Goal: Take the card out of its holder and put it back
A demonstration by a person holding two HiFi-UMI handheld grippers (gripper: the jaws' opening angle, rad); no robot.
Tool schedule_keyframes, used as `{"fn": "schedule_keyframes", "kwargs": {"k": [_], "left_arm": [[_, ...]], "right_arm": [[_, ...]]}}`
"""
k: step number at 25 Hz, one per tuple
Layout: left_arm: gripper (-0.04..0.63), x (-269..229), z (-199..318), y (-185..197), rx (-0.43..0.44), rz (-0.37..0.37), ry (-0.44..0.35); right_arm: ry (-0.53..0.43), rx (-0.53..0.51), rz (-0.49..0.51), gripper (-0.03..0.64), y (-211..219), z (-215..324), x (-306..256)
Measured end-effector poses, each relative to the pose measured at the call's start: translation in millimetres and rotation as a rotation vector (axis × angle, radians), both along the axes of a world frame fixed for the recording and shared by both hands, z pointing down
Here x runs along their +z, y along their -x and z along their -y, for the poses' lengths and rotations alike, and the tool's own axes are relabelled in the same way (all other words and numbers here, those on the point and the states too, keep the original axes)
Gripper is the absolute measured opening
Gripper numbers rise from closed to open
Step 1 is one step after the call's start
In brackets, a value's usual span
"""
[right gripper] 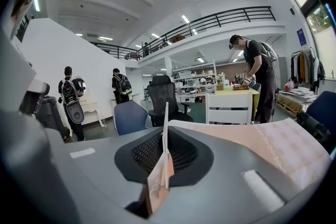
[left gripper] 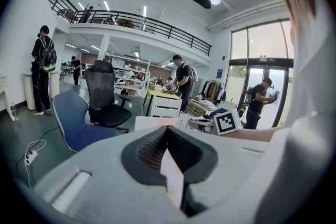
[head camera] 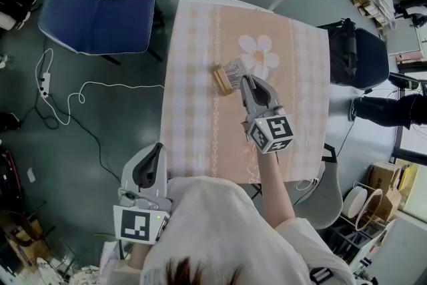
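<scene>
The right gripper (head camera: 248, 85) is clamped on the card (head camera: 234, 69), which stands edge-on in line with its jaws and touches the holder (head camera: 221, 79) on its right. The left gripper (head camera: 152, 163), closed and empty, is well apart from the holder, so the right is nearer.

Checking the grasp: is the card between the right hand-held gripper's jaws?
Yes, the card stands edge-on, clamped between the jaws of the right hand-held gripper.

No wording can be read: the print on the small pale card (head camera: 232, 68) is too fine, and the pale cube (head camera: 272, 134) on the right gripper (head camera: 247, 81) carries only black-and-white square marker patterns.
</scene>
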State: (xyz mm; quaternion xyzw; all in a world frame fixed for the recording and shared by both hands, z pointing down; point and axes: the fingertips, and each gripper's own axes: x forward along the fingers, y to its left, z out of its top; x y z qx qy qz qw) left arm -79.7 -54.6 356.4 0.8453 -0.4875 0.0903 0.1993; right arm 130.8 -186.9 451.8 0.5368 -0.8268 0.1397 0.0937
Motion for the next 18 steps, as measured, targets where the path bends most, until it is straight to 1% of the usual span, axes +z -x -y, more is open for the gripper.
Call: {"fn": "schedule_keyframes", "kwargs": {"k": [18], "left_arm": [[0.0, -3.7, -0.2, 2.4, -0.005, -0.008, -0.009]], "right_arm": [[0.021, -0.001, -0.018, 0.014, 4.3, 3.4, 6.6]]}}
